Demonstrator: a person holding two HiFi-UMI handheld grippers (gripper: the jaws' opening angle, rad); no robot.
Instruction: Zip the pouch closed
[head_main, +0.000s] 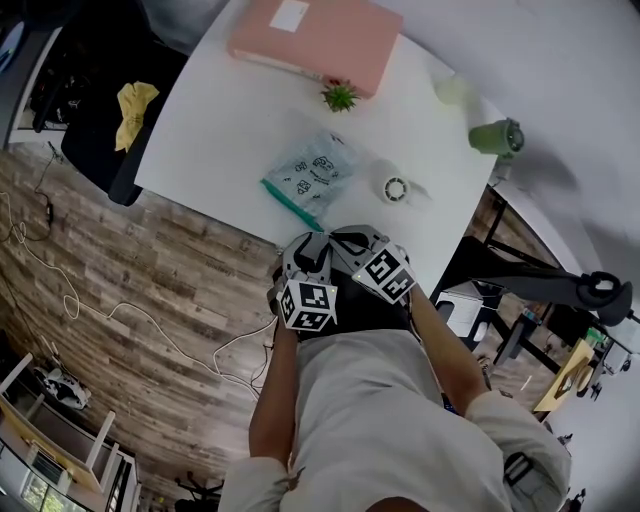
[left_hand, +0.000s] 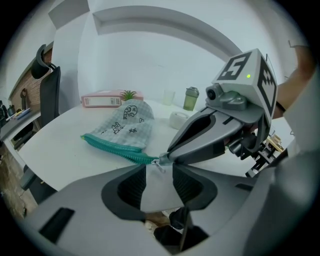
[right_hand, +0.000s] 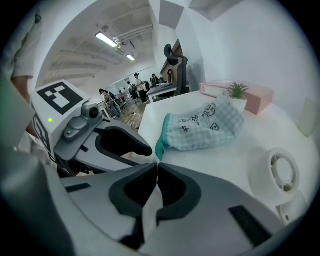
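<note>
Most of what I see from above is wood-plank floor (head_main: 150, 280), and over it stands a white tabletop (head_main: 220, 130) with a black chair (head_main: 95, 150) pushed against its far-left side. A pink binder (head_main: 315, 40) lies flat at the tabletop's far edge. The person stands at the near edge with both grippers held close together and angled down at it. The left gripper (left_hand: 159, 170) has its jaws partly apart, with only bare tabletop showing between them. The right gripper (right_hand: 156, 163) has its jaws pressed fully together at the near tip of the zipper. The checked pouch (head_main: 312, 172), printed with small drawings, lies flat near that edge, between the binder and the grippers. A green cup (head_main: 497, 137) stands well off to the right, and a roll of tape (head_main: 396, 188) lies just beside the pouch on that side. A little potted plant (head_main: 340, 96) sits against the binder. The teal zipper (left_hand: 117, 150) runs along the pouch's near side towards the grippers. Its small metal pull (left_hand: 161, 167) hangs right at the right gripper's tips, just ahead of the left gripper's open jaws.
</note>
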